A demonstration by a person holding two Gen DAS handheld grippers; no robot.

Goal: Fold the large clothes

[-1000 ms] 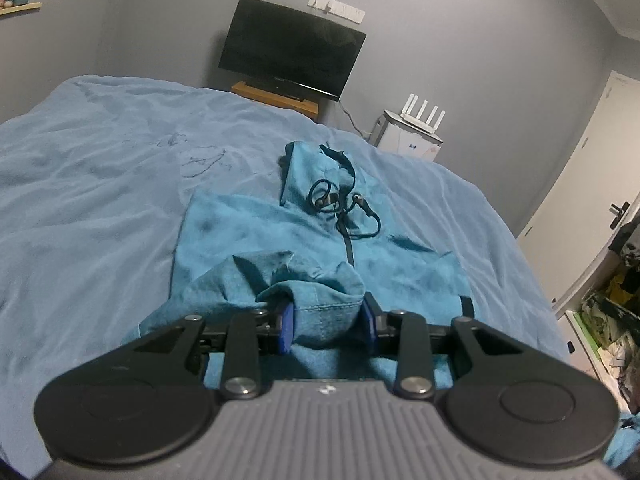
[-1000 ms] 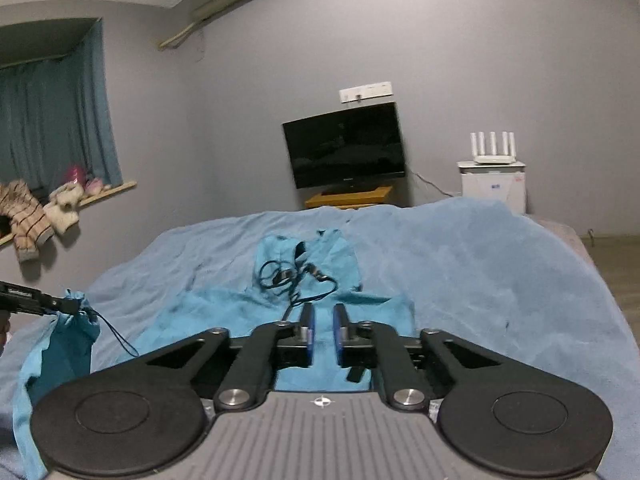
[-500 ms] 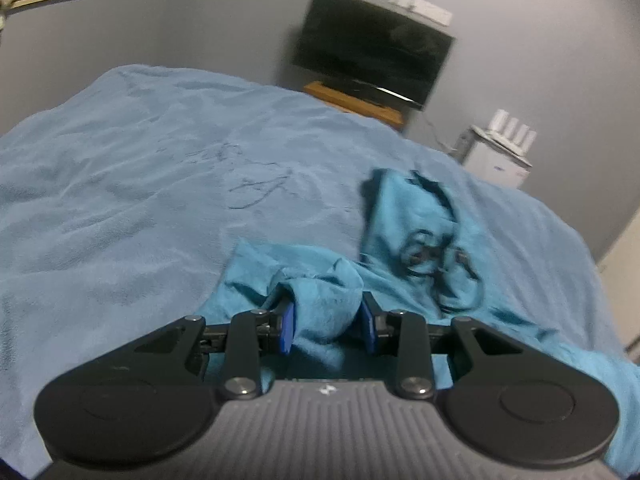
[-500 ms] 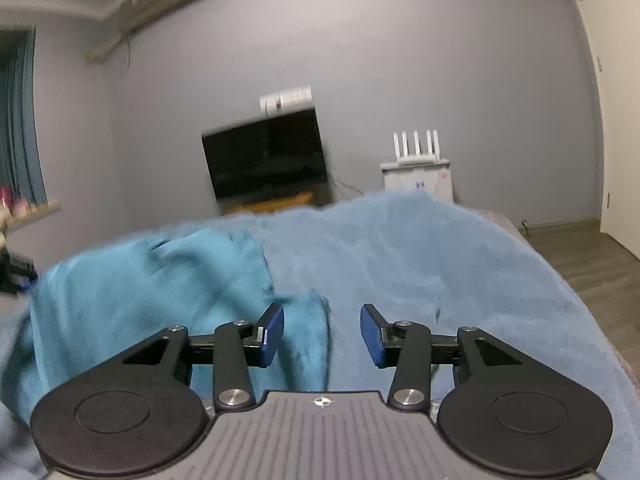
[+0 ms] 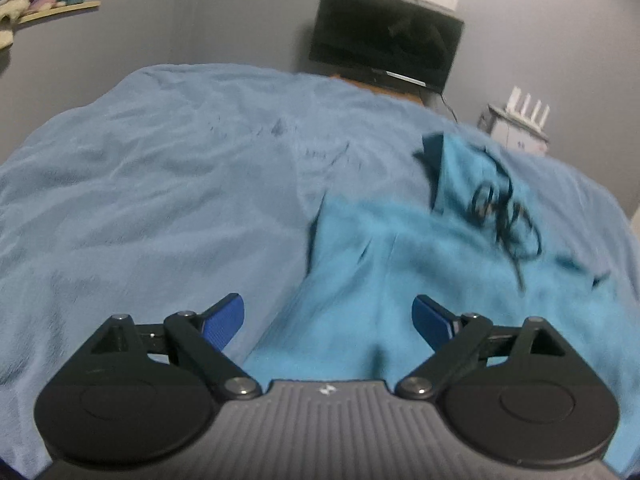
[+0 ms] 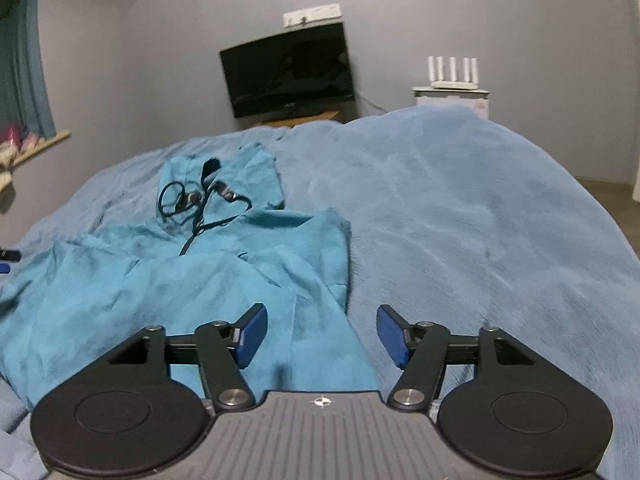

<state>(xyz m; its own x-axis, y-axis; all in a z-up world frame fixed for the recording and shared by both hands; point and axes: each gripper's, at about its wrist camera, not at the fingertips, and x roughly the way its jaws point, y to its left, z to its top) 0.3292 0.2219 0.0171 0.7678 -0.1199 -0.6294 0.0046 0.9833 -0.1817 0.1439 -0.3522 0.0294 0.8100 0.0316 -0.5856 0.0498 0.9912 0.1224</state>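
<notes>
Claws, left point(image 5: 327, 322) and right point(image 6: 320, 334), opening wide above hoodie point(image 6: 200, 280), gripping nothing.

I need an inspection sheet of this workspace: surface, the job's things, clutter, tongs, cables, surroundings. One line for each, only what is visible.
Surface: bed with light blue blanket, wrinkled.
Job's things: teal hoodie lying on the blanket, hood toward the far wall, lower part folded up over the body.
Clutter: nothing seen on the bed besides the hoodie.
Tongs: left tongs opening, hoodie cloth below and between the pads, not pinched; right tongs opening over the hoodie's right edge, nothing pinched.
Cables: dark drawstring looped loosely near the hood; a thin wire hangs behind the television.
Surroundings: dark television on a wooden stand, white router on a small cabinet, grey walls, window ledge at left.
</notes>
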